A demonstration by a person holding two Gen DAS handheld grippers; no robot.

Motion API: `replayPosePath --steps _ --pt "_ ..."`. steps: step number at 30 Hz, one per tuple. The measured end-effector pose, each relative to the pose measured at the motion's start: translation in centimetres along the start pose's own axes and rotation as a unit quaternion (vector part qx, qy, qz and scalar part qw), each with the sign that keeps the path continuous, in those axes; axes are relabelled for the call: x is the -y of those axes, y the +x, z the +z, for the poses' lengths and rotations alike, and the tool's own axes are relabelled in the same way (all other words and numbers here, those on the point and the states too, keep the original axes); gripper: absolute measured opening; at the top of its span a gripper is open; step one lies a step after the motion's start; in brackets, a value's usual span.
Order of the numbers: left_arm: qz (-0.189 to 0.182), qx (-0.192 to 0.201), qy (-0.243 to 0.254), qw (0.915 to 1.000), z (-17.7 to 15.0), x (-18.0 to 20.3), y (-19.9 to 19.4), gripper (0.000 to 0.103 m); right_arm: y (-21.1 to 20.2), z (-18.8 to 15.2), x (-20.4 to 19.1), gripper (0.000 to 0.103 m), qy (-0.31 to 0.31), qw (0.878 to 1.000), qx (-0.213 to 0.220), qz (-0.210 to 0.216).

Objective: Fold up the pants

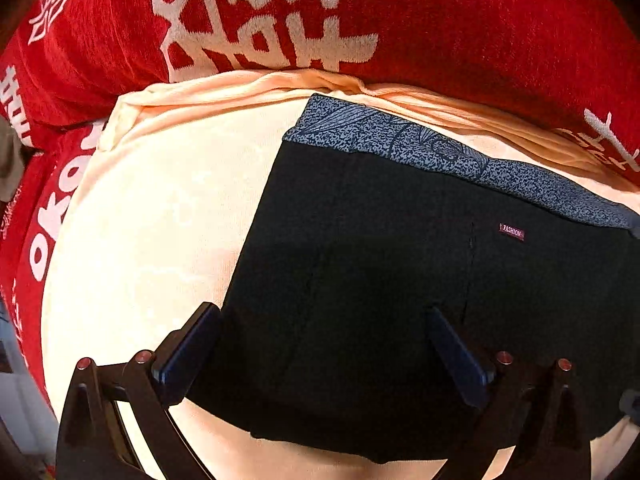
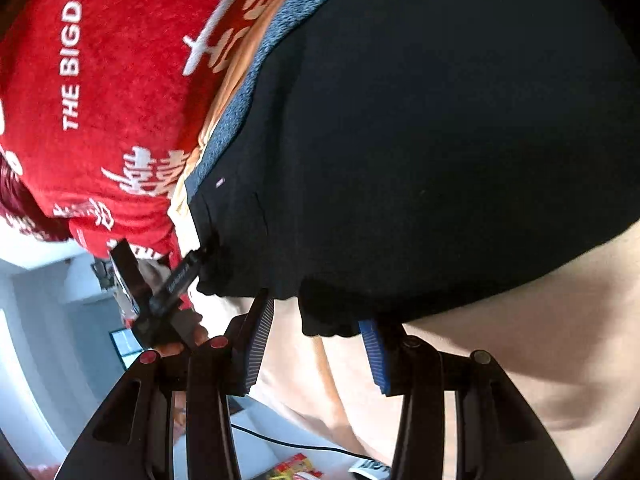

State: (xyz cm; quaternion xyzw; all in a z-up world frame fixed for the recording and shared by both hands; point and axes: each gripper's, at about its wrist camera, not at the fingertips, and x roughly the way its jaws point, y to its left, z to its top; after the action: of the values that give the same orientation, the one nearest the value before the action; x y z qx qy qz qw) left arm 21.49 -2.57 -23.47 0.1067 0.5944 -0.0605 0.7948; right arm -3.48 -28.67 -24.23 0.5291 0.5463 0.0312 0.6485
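One pair of black pants (image 1: 400, 272) lies folded into a compact block on a cream sheet (image 1: 152, 220), its speckled grey-blue waistband (image 1: 420, 144) at the far edge from the left fingers and a small "FASHION" label (image 1: 511, 232) just below it. The flat, squared shape suggests the folding is well along, perhaps nearly finished. The left gripper (image 1: 324, 344) points steeply down over the near part of the block, its fingers spread wide: one sits at the cloth's left edge, the other over the black fabric, and nothing is pinched between them, which reads as a release or a hover before smoothing. The right gripper (image 2: 316, 344) comes in low at the ruffled near edge of the pants, its fingers set fairly narrow with the hem at their tips; whether the pads actually press the cloth I cannot tell. It seems placed there to take or straighten that edge. Beyond the waistband lies one red blanket (image 1: 480, 32) with white characters, bunched against the sheet. In all: one garment, two grippers, one sheet, one blanket.
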Motion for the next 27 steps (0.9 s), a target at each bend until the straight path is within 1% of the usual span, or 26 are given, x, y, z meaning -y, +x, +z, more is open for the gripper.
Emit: replayPosePath --steps 1,3,4,6,8,10,11,13,14,16,18,20,21,22,23,24,26,27 --pt "0.002 -0.001 0.005 1.0000 0.0 0.0 -0.1 0.103 -0.5 0.4 -0.9 0.009 -0.014 1.000 0.007 -0.019" --pt "0.006 0.002 0.025 0.9997 -0.3 0.1 -0.5 0.103 -1.3 0.4 -2.9 0.009 -0.045 0.998 0.024 -0.022" --pt "0.006 0.004 0.033 0.9994 -0.4 0.1 -0.4 0.103 -1.9 -0.2 -4.1 0.008 -0.071 0.996 0.034 -0.035" --pt "0.002 0.005 0.039 0.9992 -0.7 0.1 -0.4 0.103 -2.1 -1.3 -4.3 0.008 -0.087 0.993 0.042 -0.061" --pt "0.004 0.000 0.037 0.9993 -0.7 0.3 -0.6 0.103 -1.2 -1.8 -3.1 0.008 -0.078 0.992 0.033 -0.090" --pt "0.019 -0.007 0.044 0.9988 -1.3 0.8 -1.7 0.103 -0.3 -2.4 -1.5 0.008 -0.062 0.991 0.023 -0.117" --pt "0.027 -0.008 0.055 0.9981 -1.6 1.4 -2.5 0.103 -0.6 -2.7 -1.1 0.008 -0.050 0.993 0.023 -0.107" --pt "0.030 0.002 0.081 0.9963 -2.2 2.9 -4.1 0.103 -1.7 -3.1 -0.9 0.008 -0.046 0.993 0.013 -0.108" --pt "0.021 0.011 0.094 0.9953 -2.7 4.0 -5.2 0.103 -2.5 -3.2 -0.8 0.009 -0.046 0.992 0.013 -0.115" --pt "-0.003 0.024 0.109 0.9937 -3.4 6.1 -6.9 0.103 -4.7 -3.1 -0.3 0.010 -0.053 0.990 0.026 -0.128" --pt "-0.041 0.032 0.124 0.9909 -3.9 9.2 -8.1 0.103 -7.6 -1.9 -0.4 0.013 -0.071 0.983 0.060 -0.159" --pt "-0.066 0.037 0.144 0.9867 -4.4 13.1 -8.4 0.103 -9.3 -0.5 -0.4 0.015 -0.091 0.976 0.080 -0.179" --pt "-0.070 0.039 0.150 0.9854 -4.6 14.8 -8.2 0.103 -9.8 0.4 -0.5 0.018 -0.100 0.973 0.087 -0.191" --pt "-0.074 0.037 0.153 0.9847 -4.7 16.5 -7.9 0.103 -10.1 1.5 -0.5 0.025 -0.111 0.967 0.094 -0.209" --pt "-0.085 0.029 0.154 0.9840 -5.0 18.2 -7.3 0.103 -10.3 2.4 -0.6 0.027 -0.124 0.962 0.102 -0.222" --pt "-0.088 0.019 0.156 0.9836 -5.5 19.5 -6.5 0.103 -10.4 3.3 -0.4 0.027 -0.139 0.955 0.107 -0.239" --pt "-0.072 -0.006 0.168 0.9831 -7.0 21.3 -5.0 0.103 -9.8 3.8 0.9 0.027 -0.142 0.946 0.096 -0.276" --pt "-0.069 0.009 0.163 0.9841 -7.7 21.4 -5.1 0.103 -9.7 3.6 2.0 0.024 -0.136 0.948 0.091 -0.273"
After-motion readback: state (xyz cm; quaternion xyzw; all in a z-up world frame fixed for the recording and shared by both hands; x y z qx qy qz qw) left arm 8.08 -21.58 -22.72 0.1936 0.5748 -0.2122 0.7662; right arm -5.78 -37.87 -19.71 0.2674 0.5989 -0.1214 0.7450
